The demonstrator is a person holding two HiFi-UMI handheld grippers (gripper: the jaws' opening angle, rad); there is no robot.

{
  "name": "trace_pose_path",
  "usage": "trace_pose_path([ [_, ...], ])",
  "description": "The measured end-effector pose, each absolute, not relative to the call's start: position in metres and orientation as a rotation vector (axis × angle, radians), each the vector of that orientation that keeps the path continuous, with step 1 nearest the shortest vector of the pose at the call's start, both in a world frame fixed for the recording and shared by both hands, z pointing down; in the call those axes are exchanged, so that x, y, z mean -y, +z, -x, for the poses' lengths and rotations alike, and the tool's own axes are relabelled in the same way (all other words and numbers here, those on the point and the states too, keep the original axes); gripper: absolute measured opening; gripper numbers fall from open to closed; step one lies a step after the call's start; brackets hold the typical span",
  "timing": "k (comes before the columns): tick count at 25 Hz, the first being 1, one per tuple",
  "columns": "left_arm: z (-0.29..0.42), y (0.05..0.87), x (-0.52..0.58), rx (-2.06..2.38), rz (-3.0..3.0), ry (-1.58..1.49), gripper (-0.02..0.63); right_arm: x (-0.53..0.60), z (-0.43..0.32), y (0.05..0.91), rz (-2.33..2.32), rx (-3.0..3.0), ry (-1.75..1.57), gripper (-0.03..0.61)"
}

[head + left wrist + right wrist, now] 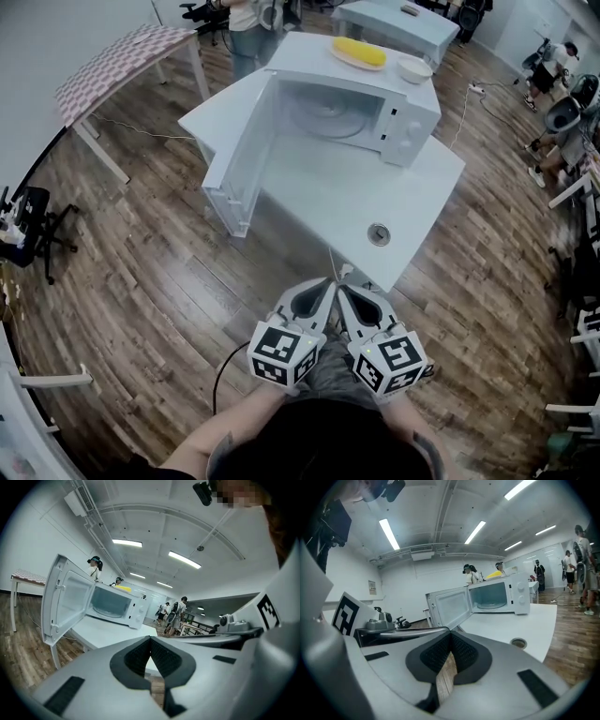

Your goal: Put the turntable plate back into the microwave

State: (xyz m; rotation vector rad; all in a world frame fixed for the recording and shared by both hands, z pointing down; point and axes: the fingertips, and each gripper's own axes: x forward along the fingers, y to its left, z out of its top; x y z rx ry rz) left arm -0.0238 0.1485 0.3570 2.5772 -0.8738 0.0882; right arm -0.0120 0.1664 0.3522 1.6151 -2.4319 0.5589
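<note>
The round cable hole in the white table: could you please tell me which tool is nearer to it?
Right. The right tool is off the near corner of the table, almost in line with the cable hole; the left tool is beside it, farther left.

The room is bright and even, lit by long ceiling tubes [184, 559] high above the fingers [136, 660]. Shadows are soft. Every view bends at its edges, the gripper views with dark corners; the fingers themselves look slightly blurred.
</note>
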Motion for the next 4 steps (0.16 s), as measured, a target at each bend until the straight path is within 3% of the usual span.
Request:
trace_pose_path([
  [4, 0.029, 0.371, -0.176, 0.859, -2.594, 0.166, 0.012, -0.186, 0.016, 0.36, -1.613, 2.402, 0.561, 0.02],
])
